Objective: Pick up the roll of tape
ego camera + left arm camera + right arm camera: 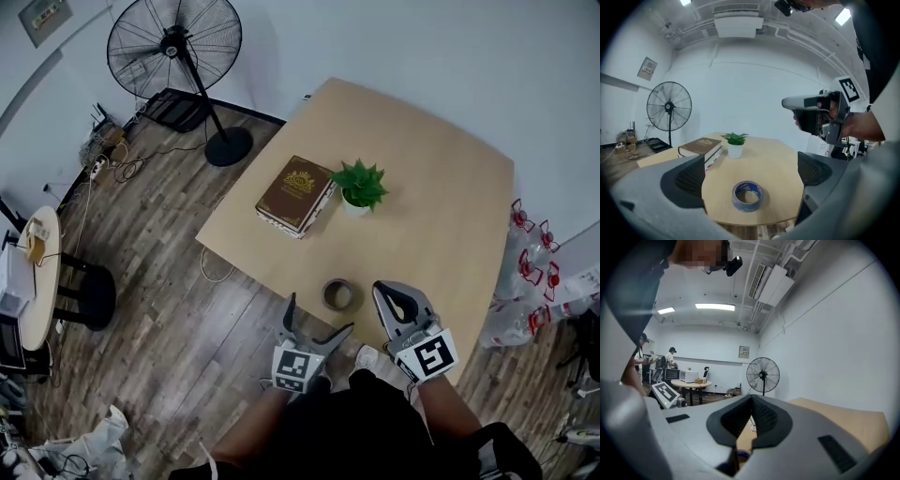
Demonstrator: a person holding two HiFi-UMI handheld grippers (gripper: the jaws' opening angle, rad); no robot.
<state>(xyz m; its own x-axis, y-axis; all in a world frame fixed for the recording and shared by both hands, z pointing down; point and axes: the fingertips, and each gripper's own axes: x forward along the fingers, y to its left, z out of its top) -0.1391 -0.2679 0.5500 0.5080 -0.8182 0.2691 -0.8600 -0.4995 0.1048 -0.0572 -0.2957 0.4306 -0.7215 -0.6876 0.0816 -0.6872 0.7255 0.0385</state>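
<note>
The roll of tape lies flat near the front edge of the wooden table. In the left gripper view the tape roll is blue-grey and sits low and centred. My left gripper hangs just off the table's front edge, in front of the roll, open, with nothing between its pads. My right gripper is over the table just right of the roll, its jaws closed together and empty. In the right gripper view the right gripper is shut, and a sliver of the tape shows below it.
A brown book and a small potted plant stand at mid-table. On the floor are a standing fan at the far left, a round side table at the left, and bags to the right of the table.
</note>
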